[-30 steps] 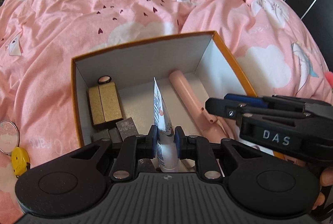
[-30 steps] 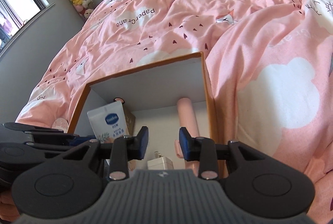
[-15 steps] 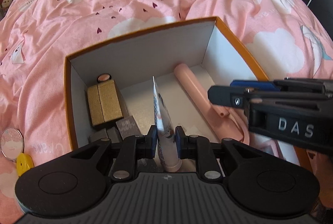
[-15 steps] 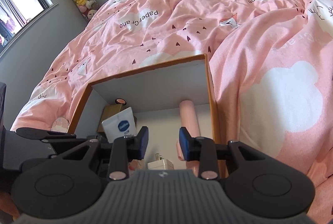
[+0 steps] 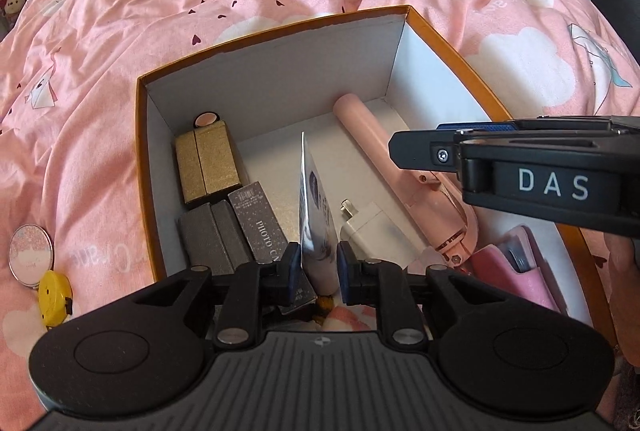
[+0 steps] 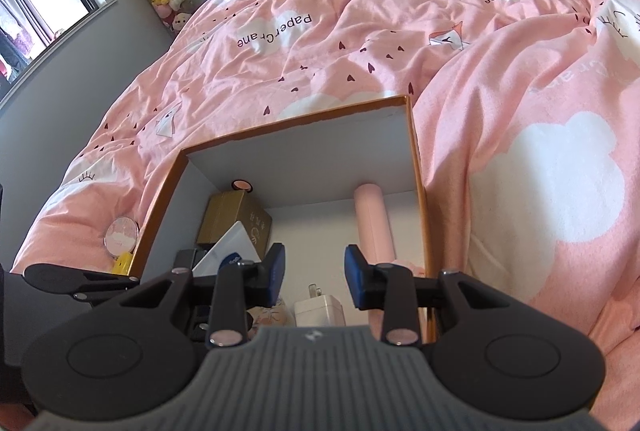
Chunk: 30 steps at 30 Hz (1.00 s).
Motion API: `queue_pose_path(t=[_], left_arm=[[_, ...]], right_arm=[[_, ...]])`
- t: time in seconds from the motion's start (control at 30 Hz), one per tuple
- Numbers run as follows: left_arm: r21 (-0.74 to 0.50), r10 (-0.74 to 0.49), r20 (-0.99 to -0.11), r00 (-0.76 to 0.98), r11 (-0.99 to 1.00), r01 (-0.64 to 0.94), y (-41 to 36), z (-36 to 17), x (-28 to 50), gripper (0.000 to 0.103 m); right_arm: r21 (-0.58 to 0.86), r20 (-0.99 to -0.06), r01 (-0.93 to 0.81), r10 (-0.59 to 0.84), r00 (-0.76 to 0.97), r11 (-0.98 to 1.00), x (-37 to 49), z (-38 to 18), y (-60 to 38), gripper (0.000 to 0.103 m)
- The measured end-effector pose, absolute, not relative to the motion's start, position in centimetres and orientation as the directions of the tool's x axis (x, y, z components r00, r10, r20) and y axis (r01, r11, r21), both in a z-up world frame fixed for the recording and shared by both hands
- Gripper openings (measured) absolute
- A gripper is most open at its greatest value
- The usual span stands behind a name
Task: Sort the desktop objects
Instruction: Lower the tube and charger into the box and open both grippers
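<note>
Daylight is bright and even, apparently from the dark-framed window (image 6: 36,11) at left. The orange-rimmed white cardboard box (image 5: 138,151) holds soft interior shadows. Fisheye bending curves the pink cloud-print quilt (image 5: 120,31) at edges; focus stays sharp.

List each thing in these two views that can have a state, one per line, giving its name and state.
Orange box: lid off, open.
White tube: upright, over the box, gripped.
Left gripper: fingers shut on the tube.
Right gripper: open, empty, over the box.
Pink stick: lying in the box.
White charger: lying in the box, prongs out.
Round compact: closed, outside the box.
</note>
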State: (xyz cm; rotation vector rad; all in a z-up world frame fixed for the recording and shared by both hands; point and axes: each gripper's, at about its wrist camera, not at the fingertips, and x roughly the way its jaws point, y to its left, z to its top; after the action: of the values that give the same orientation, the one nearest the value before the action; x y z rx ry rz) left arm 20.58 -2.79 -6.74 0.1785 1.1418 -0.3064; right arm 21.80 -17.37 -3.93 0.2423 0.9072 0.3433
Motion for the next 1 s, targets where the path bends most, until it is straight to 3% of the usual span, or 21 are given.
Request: queue_pose_path(t=[0.23,0.4,0.67,1.0], left_arm=[[-0.025,-0.167,-0.892,0.420,0.946,0.323,-2.0,-5.3,19.2,0.021],[-0.017,-0.163,-0.867,0.471,0.954,0.299,-0.5,-3.6,17.4,0.021],[-0.048,-0.141,-0.830,0.540,0.982,0.182,3.3,-1.5,15.1,0.021],[-0.094,-0.156,-0.811,0.563,0.986,0.138,5.3,-1.3,14.4,0.021]], right_arm=[[0.336,-0.726,-0.207,0.393,0.564,0.919,21.0,-3.5,-16.9,0.036],[0.349,-0.769,-0.257,0.432,0.471,0.901,20.7,-4.9,-15.6,0.033],[0.184,-0.853,-0.433,0.362,0.375,0.882,20.5,-7.6,-11.6,0.018],[0.088,-0.887,-0.548,0.315,0.337,0.832,22.6,-9.0,-9.2,0.011]])
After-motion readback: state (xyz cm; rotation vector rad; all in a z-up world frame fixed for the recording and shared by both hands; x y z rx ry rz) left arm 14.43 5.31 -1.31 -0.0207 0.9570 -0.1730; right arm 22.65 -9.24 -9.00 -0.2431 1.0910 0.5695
